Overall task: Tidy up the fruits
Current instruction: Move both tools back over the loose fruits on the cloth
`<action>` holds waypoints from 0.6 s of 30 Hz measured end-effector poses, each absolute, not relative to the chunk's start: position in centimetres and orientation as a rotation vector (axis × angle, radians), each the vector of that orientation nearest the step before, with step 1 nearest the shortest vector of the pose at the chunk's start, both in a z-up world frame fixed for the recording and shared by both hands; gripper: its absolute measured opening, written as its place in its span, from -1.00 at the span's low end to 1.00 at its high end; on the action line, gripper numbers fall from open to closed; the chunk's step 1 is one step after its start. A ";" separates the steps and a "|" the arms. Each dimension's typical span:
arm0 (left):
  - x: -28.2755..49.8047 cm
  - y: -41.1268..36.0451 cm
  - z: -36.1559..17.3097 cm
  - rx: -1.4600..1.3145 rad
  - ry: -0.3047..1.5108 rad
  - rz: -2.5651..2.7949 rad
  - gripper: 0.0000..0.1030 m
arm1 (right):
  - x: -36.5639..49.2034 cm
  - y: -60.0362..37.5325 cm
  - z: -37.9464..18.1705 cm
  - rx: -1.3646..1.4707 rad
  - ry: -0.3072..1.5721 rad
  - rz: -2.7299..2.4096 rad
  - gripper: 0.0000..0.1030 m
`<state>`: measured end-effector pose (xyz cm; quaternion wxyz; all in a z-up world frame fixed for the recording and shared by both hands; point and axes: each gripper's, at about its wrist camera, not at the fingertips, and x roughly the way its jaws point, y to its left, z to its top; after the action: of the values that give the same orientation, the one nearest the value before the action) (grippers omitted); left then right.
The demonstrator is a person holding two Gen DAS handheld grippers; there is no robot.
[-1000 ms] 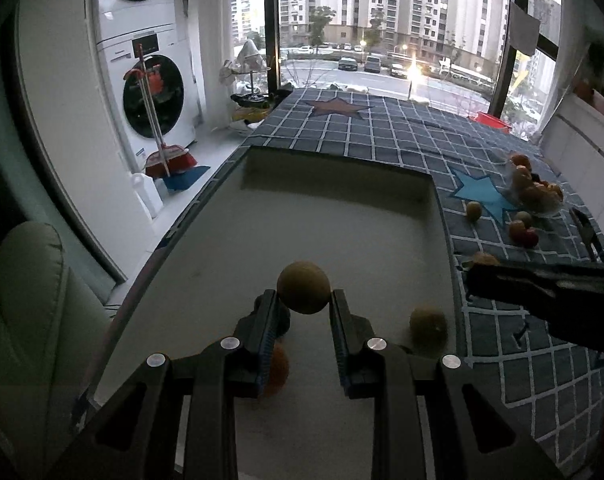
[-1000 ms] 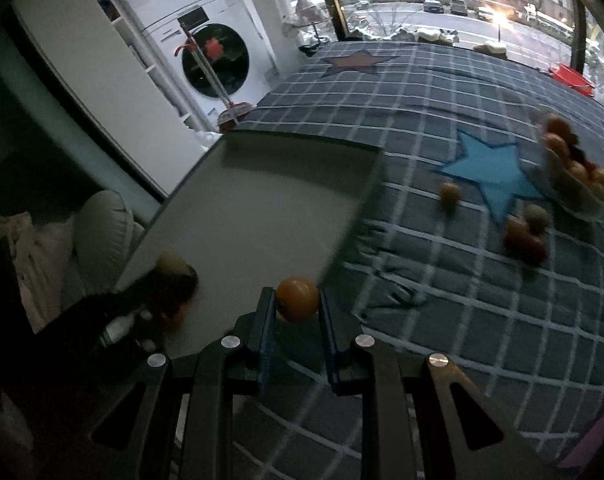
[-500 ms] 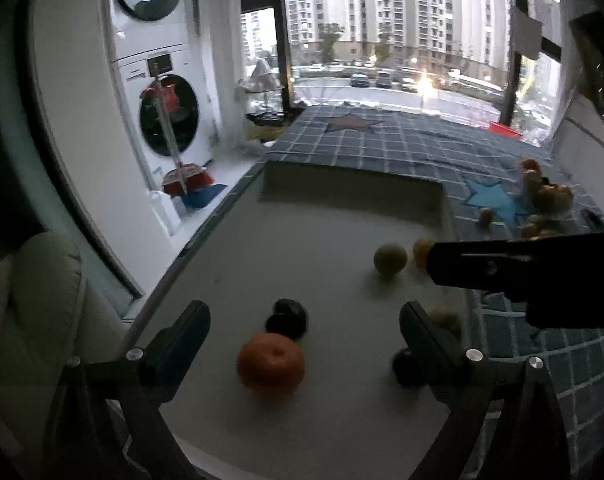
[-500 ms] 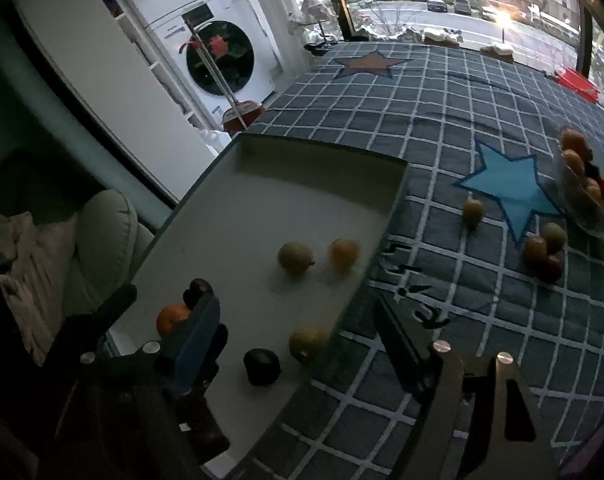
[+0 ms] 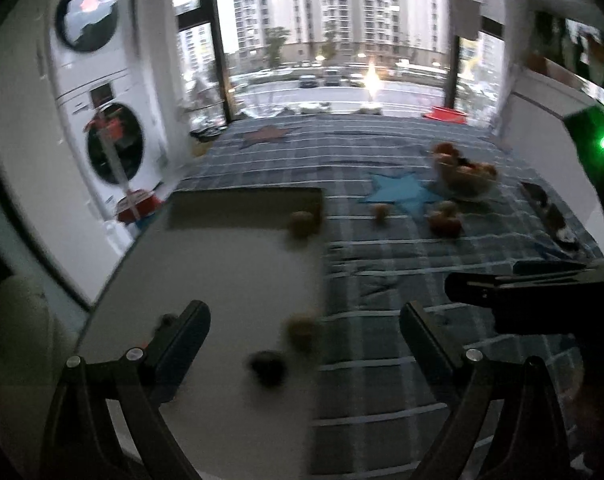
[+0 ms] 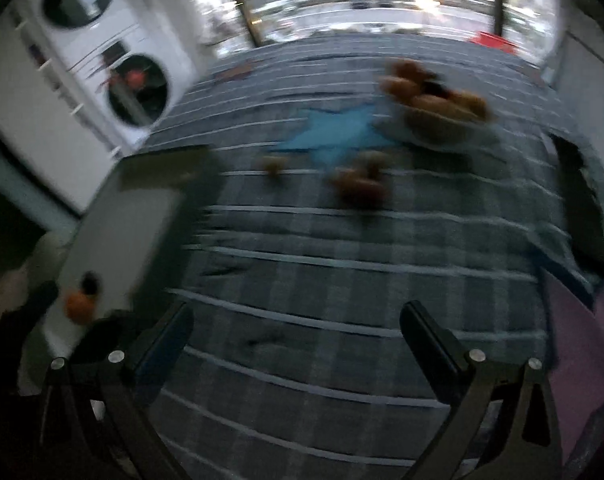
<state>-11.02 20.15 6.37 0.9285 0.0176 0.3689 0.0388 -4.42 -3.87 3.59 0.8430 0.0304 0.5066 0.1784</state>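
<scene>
- Grey tray (image 5: 230, 264) lies on a checked blue cloth (image 5: 401, 248); three blurred fruits sit inside: a dark one (image 5: 266, 366), a brownish one (image 5: 300, 330) and another (image 5: 302, 222) by the far wall.
- Left hand-held gripper (image 5: 305, 330) stands wide over the tray's right edge, gripping nothing.
- Right hand-held gripper (image 6: 296, 330), jaws just opened wide, hangs empty over the cloth.
- Fruit bowl (image 6: 433, 120) and what seem to be loose fruits (image 6: 357, 182) lie beyond, near a blue star (image 6: 333, 130).
</scene>
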 end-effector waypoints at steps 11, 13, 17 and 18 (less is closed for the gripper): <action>-8.1 13.6 2.6 -0.009 0.856 -0.055 0.87 | -4.5 -15.3 1.2 0.176 1.014 0.143 1.00; -8.0 13.3 1.7 -0.028 0.889 -0.057 0.87 | -4.9 -15.9 1.2 0.195 0.990 0.159 1.00; -8.5 13.3 1.0 -0.046 0.900 -0.063 0.87 | -5.8 -17.5 1.1 0.274 0.920 0.228 1.00; -8.7 13.4 0.9 -0.056 0.904 -0.070 0.87 | -6.0 -17.9 1.1 0.299 0.903 0.245 1.00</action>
<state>-8.65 13.39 0.94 0.8986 -0.0271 0.4366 -0.0338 -6.03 -17.90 1.06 0.8818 0.1434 0.4336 0.1176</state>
